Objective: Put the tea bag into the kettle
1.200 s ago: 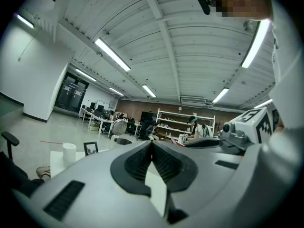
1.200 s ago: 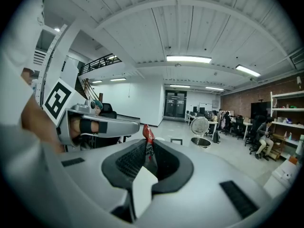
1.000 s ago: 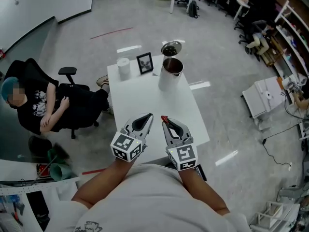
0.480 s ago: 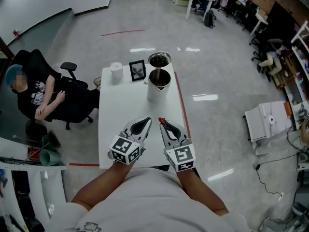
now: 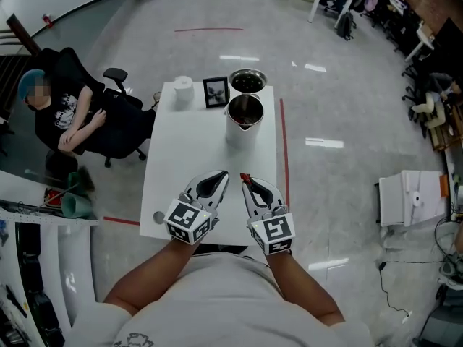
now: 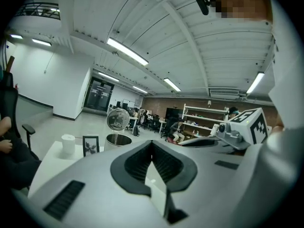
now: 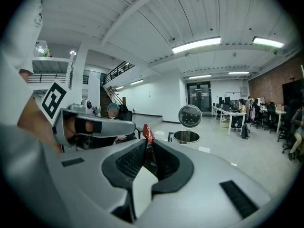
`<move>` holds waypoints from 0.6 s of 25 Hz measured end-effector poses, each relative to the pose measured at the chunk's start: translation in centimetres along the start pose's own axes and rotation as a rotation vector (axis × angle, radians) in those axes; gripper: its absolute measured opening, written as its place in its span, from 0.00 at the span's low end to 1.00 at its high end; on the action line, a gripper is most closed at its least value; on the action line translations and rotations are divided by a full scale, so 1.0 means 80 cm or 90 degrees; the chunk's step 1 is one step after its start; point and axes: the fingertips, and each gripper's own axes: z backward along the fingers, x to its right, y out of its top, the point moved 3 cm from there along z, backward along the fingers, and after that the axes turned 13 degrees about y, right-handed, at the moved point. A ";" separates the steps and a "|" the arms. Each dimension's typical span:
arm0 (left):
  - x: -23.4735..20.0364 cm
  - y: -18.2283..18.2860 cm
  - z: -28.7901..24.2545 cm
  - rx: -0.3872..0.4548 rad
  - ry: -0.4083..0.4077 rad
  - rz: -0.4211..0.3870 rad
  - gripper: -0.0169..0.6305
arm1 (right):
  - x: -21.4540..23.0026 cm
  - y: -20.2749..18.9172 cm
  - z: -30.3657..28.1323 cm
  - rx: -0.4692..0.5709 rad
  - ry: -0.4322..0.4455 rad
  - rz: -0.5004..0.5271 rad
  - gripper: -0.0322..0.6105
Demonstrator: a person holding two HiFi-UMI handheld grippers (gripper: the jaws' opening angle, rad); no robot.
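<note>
A red tea bag (image 5: 244, 177) sticks up from the tips of my right gripper (image 5: 247, 181), which is shut on it. In the right gripper view the tea bag (image 7: 148, 134) sits pinched between the dark pads. My left gripper (image 5: 222, 175) is shut with nothing in it, close beside the right one. Both hover over the near end of the white table (image 5: 195, 157). The steel kettle (image 5: 244, 120) stands at the far end, lid (image 5: 248, 82) swung open behind it. The kettle (image 7: 186, 137) shows ahead of the right jaws and the kettle (image 6: 118, 139) ahead of the left ones.
A small framed picture (image 5: 215, 92) and a white roll (image 5: 184, 90) stand at the table's far edge, left of the kettle. A small round thing (image 5: 158, 216) lies at the near left corner. A person sits on a black chair (image 5: 87, 121) left of the table.
The table now lies straight ahead and squarer in the head view than a second ago. Both grippers stay side by side over its near end, shut, the tea bag still held.
</note>
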 end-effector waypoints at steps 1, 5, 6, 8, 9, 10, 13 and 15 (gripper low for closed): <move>-0.002 -0.002 -0.004 -0.004 0.002 0.003 0.04 | 0.001 -0.003 -0.004 -0.004 0.004 -0.003 0.12; -0.013 -0.009 -0.021 -0.017 -0.001 0.012 0.04 | 0.012 -0.004 -0.019 -0.012 0.002 -0.011 0.12; -0.015 -0.011 -0.025 -0.020 -0.002 0.014 0.04 | 0.014 -0.003 -0.022 -0.014 -0.001 -0.009 0.12; -0.017 -0.011 -0.031 -0.022 -0.004 0.016 0.04 | 0.019 -0.002 -0.026 -0.018 -0.005 0.003 0.12; -0.018 -0.010 -0.035 -0.021 -0.006 0.017 0.04 | 0.023 -0.001 -0.029 -0.019 -0.008 0.006 0.12; -0.020 -0.009 -0.040 -0.020 -0.008 0.018 0.04 | 0.027 0.000 -0.032 -0.020 -0.010 0.007 0.12; -0.029 -0.010 -0.052 -0.025 -0.014 0.023 0.04 | 0.037 0.001 -0.043 -0.022 -0.016 0.003 0.12; -0.037 -0.011 -0.060 -0.034 -0.016 0.034 0.04 | 0.044 0.004 -0.053 -0.023 -0.021 0.009 0.12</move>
